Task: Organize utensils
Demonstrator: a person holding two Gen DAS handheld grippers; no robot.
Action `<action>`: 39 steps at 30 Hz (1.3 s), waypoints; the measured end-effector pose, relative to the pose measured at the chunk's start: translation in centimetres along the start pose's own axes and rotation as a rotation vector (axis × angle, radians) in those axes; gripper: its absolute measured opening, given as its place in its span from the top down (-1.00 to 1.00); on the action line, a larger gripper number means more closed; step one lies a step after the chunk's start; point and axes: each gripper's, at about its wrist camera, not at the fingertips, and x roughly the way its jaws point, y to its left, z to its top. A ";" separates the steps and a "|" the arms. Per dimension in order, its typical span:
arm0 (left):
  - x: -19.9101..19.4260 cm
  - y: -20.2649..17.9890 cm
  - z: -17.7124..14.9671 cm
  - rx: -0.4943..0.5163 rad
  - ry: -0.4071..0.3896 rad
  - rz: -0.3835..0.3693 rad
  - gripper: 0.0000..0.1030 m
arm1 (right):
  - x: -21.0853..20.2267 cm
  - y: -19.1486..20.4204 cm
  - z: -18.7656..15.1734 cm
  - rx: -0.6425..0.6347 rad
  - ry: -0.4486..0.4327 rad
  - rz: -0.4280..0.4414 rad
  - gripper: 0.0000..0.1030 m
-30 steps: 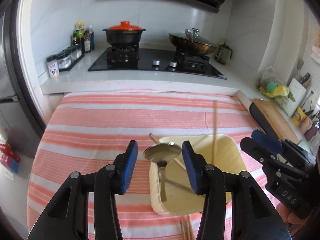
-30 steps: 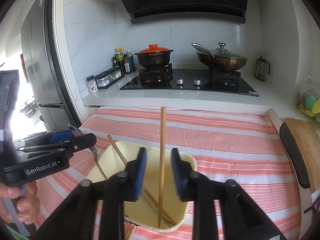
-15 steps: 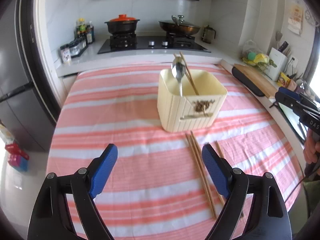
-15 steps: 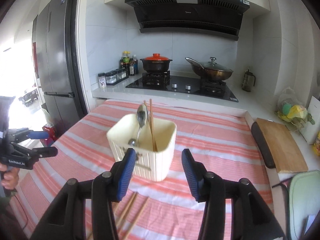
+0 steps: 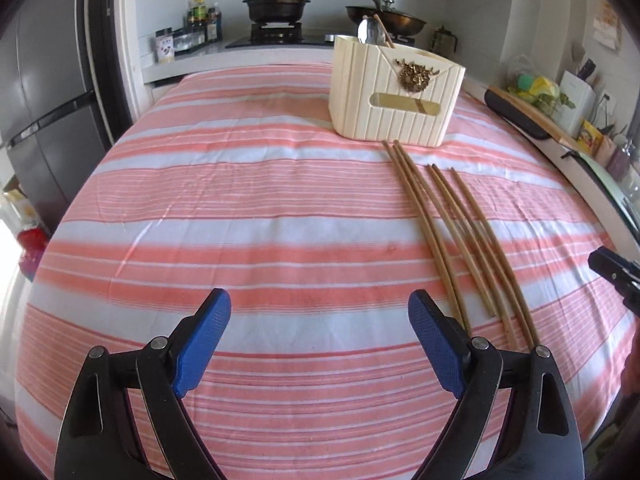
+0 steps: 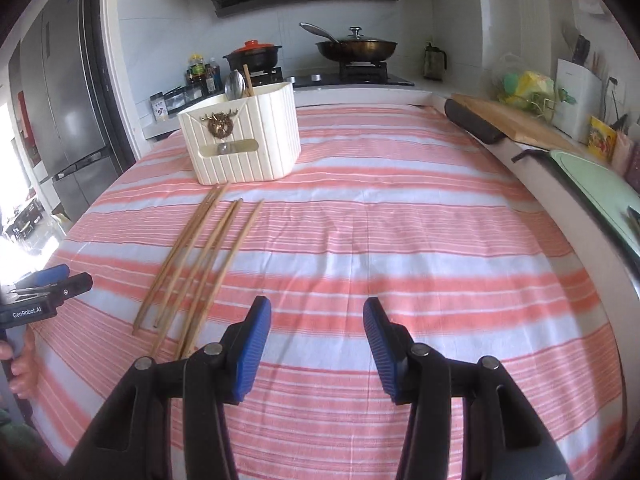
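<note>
Both grippers hung over the near part of the striped bench [image 5: 248,208] with nothing between their fingers. The left gripper [image 5: 319,338] had just been opening and its fingers stood wide apart; the right gripper [image 6: 317,344] had also just been opening, and its fingers stood partly spread. The cream holder [image 5: 394,88] stood toward the bench's far edge, a spoon [image 5: 366,32] and chopsticks upright inside it. Five loose chopsticks [image 5: 460,232] lay on the cloth, running from just before the holder toward the near edge.
</note>
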 end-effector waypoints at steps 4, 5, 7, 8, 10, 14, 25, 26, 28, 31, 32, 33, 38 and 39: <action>1.2 0.1 -0.2 0.020 -0.007 0.027 -0.77 | 0.9 -0.1 -1.1 -0.007 -0.019 -0.042 0.05; 1.5 0.3 -0.1 0.007 0.002 0.021 -0.77 | 1.2 -0.1 -1.2 -0.012 -0.019 -0.049 0.05; 1.6 0.7 0.0 -0.026 0.007 0.011 -0.77 | 1.7 -0.2 -1.2 -0.011 0.001 -0.061 0.05; 1.7 0.9 0.0 -0.037 0.009 0.009 -0.77 | 2.0 -0.3 -1.3 -0.004 0.012 -0.063 0.05; 2.0 1.2 -0.1 -0.051 0.022 0.012 -0.77 | 2.5 -0.6 -1.3 0.012 0.035 -0.070 0.05; 2.8 1.5 -0.1 -0.074 0.060 0.022 -0.77 | 3.4 -1.4 -1.9 0.068 0.087 -0.092 0.05; 3.3 1.0 -0.2 -0.038 0.090 0.046 -0.88 | 3.9 -0.7 -2.1 0.028 0.108 -0.140 0.04; 3.3 1.1 -0.2 -0.040 0.089 0.041 -0.89 | 3.9 -0.7 -2.1 0.031 0.108 -0.138 0.04; 3.2 1.2 -0.2 -0.045 0.088 0.033 -0.90 | 3.9 -0.7 -2.1 0.033 0.107 -0.135 0.04; 3.3 1.1 -0.1 -0.045 0.089 0.031 -0.92 | 4.0 -0.6 -2.1 0.032 0.109 -0.138 0.04; 3.3 1.1 -0.1 -0.041 0.091 0.034 -0.92 | 3.9 -0.7 -2.1 0.032 0.108 -0.137 0.04; 3.4 1.0 -0.1 -0.037 0.094 0.036 -0.93 | 3.9 -0.6 -2.1 0.031 0.109 -0.139 0.04; 3.4 1.0 -0.1 -0.035 0.095 0.033 -0.95 | 4.0 -0.6 -2.2 0.025 0.111 -0.146 0.04; 3.4 1.0 -0.1 -0.037 0.095 0.030 -0.95 | 4.0 -0.6 -2.2 0.024 0.112 -0.147 0.04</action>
